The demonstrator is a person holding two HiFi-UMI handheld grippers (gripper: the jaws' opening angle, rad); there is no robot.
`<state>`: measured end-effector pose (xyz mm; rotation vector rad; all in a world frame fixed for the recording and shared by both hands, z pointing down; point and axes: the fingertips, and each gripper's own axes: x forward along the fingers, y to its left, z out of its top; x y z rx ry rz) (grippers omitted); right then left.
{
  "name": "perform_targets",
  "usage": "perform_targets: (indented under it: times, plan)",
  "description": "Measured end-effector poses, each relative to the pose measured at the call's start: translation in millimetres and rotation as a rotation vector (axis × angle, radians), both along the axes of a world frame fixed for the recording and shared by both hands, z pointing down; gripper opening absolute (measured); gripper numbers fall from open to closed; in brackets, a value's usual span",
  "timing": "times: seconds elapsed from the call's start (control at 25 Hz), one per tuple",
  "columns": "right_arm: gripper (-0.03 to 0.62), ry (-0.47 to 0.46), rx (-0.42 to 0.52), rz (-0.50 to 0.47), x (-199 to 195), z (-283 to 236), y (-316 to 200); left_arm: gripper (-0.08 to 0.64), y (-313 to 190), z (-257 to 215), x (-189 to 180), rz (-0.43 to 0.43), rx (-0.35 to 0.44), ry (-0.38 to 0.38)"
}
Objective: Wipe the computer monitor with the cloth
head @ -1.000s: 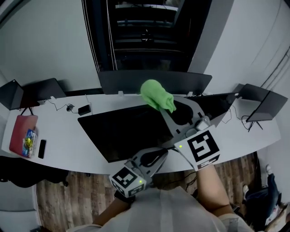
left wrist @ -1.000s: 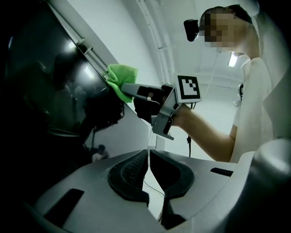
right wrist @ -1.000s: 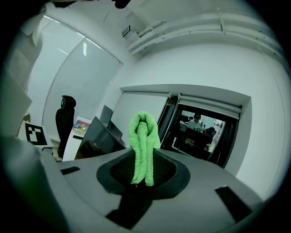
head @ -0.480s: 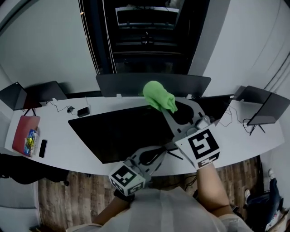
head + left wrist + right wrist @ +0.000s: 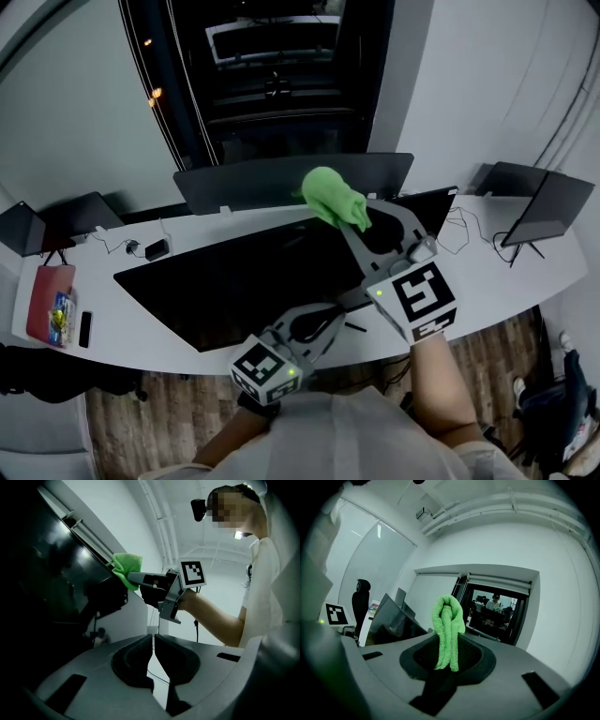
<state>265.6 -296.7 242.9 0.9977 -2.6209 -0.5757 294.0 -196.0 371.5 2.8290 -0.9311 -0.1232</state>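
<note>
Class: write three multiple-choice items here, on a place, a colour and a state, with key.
1. Where is the green terry cloth? A on the floor; B by the large black monitor's top edge; C on a chair.
2. The flat case at the white desk's left end is: A blue; B red; C yellow.
3. The left gripper's jaws are: A wide apart; B on the cloth; C together, empty.
Key: B, the right gripper holds it there; B, seen in head view; C, nothing shows between them.
</note>
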Motion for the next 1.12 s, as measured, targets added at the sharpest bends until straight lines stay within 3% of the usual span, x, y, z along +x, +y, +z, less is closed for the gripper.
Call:
perform_targets:
  times: [0.6, 1.12]
  plan:
    - [0.069, -0.043, -0.029, 0.181, 88.9, 1.1, -37.1, 0.026, -8.6, 2.3, 49.1, 0.105, 0.005, -0.029]
    - [0.069, -0.047, -0.023, 0.326, 147.0, 0.7, -65.7, 0.026, -10.7, 5.3, 58.6, 0.136, 0.002, -0.033]
